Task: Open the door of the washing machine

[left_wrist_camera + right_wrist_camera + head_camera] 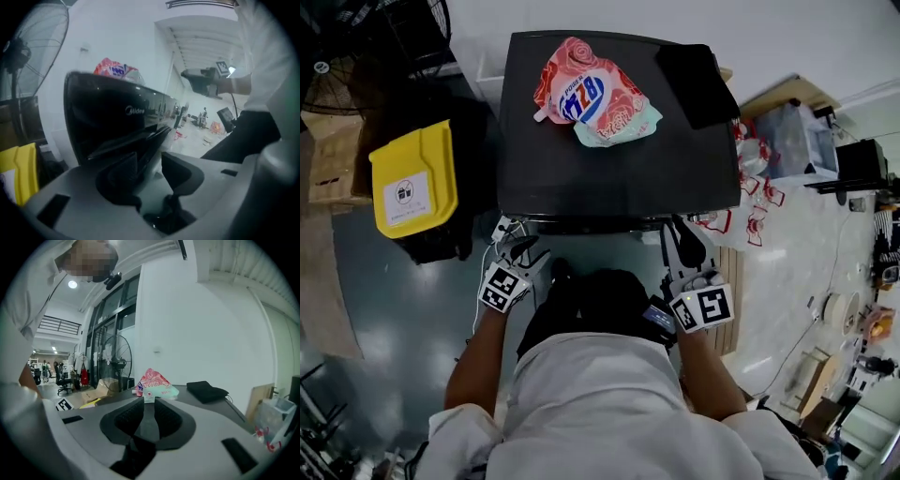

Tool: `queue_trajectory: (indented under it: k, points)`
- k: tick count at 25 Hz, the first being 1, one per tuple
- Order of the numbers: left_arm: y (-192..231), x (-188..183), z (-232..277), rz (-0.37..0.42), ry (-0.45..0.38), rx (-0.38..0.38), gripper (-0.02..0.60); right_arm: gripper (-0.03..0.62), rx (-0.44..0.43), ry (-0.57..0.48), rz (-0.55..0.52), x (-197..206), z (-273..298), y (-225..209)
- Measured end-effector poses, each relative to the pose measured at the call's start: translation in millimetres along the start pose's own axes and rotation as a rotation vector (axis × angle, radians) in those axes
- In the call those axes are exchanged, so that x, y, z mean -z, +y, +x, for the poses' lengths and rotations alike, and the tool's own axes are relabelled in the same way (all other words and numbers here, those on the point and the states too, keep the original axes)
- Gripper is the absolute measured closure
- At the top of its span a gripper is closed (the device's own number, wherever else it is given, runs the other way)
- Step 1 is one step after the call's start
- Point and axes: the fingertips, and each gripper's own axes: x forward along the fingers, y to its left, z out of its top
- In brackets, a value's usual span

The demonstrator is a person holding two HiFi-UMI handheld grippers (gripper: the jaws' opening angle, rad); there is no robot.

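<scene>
The black top-loading washing machine [619, 159] stands in front of me, lid down. In the left gripper view its glossy front [112, 117] fills the middle. My left gripper [517, 248] hangs at the machine's front left corner, jaws open [149, 164], nothing pressed between the pads. My right gripper [680, 246] is at the front right edge, level with the top. Its jaws [148, 408] stand a narrow gap apart, with nothing between them.
A pink and blue detergent bag [592, 94] and a folded black cloth [698, 84] lie on the lid. A yellow bin [411, 178] and a fan [384, 28] stand left of the machine; boxes and clutter [787, 141] stand to the right.
</scene>
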Motion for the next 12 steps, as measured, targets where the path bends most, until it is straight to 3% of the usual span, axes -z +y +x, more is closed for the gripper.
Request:
queue_trajectory:
  k: [4, 9, 12]
  points:
    - [8, 39, 40, 0.028, 0.118, 0.062, 0.410, 0.520, -0.021, 0.018, -0.007, 15, 14, 6]
    - [25, 77, 81, 0.073, 0.199, 0.093, 0.408, 0.526, -0.032, 0.054, 0.048, 55, 21, 20]
    - [26, 97, 96, 0.148, 0.251, 0.139, 0.410, 0.526, -0.048, 0.058, 0.076, 69, 23, 26]
